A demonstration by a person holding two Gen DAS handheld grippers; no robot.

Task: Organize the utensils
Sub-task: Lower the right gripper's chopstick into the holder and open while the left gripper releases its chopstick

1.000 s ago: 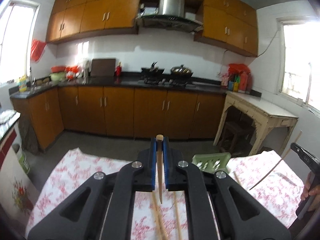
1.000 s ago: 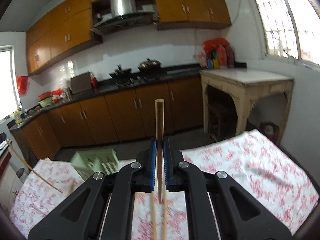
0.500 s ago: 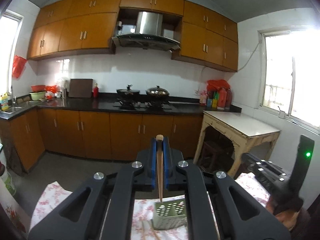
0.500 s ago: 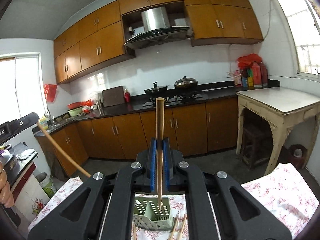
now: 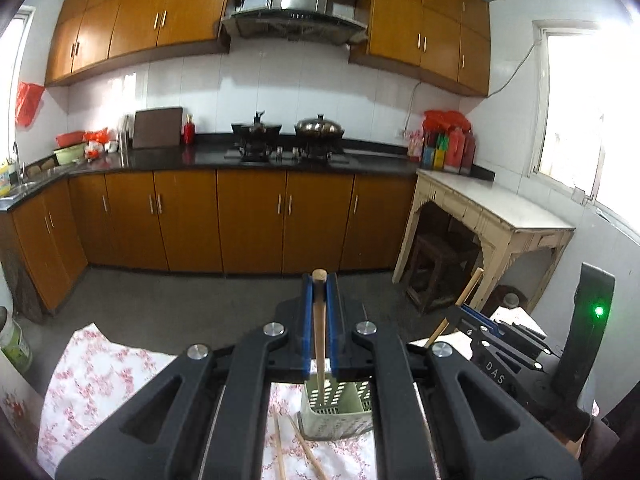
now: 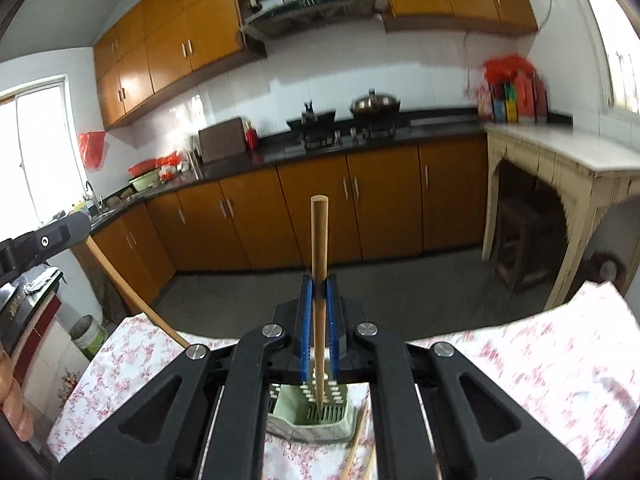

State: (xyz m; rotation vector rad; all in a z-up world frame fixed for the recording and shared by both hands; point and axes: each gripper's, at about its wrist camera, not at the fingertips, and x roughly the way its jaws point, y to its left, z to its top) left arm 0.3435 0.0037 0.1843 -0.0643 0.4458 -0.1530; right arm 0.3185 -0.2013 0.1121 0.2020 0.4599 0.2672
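My left gripper is shut on a wooden chopstick that stands nearly upright, its lower tip over the mouth of the pale green slotted utensil holder. My right gripper is shut on a second, longer chopstick, whose tip hangs over the same holder. Each gripper shows in the other's view: the right gripper at the right with its chopstick, the left gripper at the left with its chopstick. Loose chopsticks lie on the cloth beside the holder.
The holder stands on a table under a floral cloth. Beyond lie a grey floor, brown kitchen cabinets and a stove with pots. A cream side table stands at the right. A person's hand shows at the left edge.
Both grippers have swung in over the table towards each other, each keeping its chopstick. The green holder, off to the side a second ago, now sits under both chopstick tips.
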